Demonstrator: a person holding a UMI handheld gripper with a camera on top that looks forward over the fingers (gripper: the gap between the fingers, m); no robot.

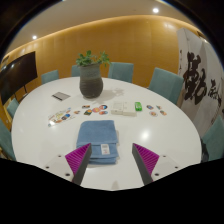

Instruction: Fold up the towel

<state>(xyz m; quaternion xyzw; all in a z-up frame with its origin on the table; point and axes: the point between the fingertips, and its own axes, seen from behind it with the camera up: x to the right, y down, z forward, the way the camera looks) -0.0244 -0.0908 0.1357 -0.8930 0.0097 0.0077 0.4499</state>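
A blue towel [98, 140] lies folded flat on the round white table [160, 135], with a small white label on its near part. My gripper [112, 160] is open and empty, its two pink-padded fingers [79, 158] spread wide above the table's near edge. The towel's near edge lies just ahead of the fingers, closer to the left finger than the right. Nothing stands between the fingers.
A dark pot with a green plant [91, 78] stands at the table's middle back. Small items lie around it: a phone [61, 96], cards [60, 117], a white box [125, 107] and small pieces [155, 110]. Teal chairs [165, 82] ring the table.
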